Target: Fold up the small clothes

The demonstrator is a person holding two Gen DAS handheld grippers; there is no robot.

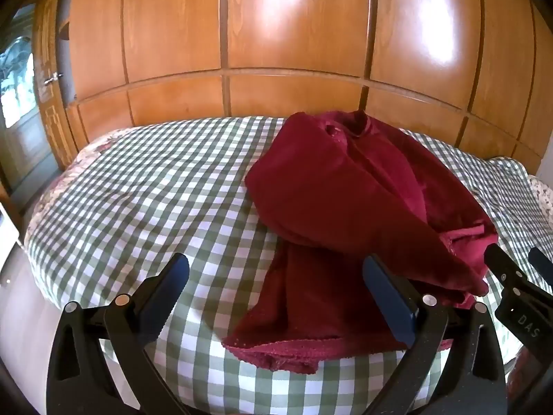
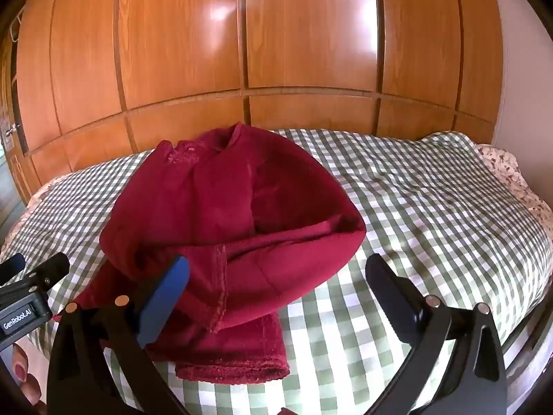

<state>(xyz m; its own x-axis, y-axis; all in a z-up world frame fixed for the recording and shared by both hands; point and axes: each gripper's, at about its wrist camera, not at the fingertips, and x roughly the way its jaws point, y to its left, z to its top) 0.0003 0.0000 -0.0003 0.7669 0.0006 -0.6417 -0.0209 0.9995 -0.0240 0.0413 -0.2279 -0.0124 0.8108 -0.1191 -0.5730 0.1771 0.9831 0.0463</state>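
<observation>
A dark red knit garment [image 1: 352,200] lies partly folded on the green-and-white checked bed cover [image 1: 138,200], its sleeves laid across the body and its hem nearest me. My left gripper [image 1: 276,276] is open above the hem's left part, holding nothing. In the right wrist view the same garment [image 2: 235,228] fills the middle-left on the checked bed cover [image 2: 432,214]. My right gripper [image 2: 276,276] is open over the garment's lower right edge, empty. The right gripper [image 1: 518,263] shows at the right edge of the left wrist view, and the left gripper [image 2: 38,269] at the left edge of the right wrist view.
A wall of glossy wooden wardrobe doors [image 1: 293,34] stands behind the bed. A floral sheet edge [image 2: 511,173] shows at the bed's far right. A door and window [image 1: 17,86] are at the far left. The bed's near edge drops off below the grippers.
</observation>
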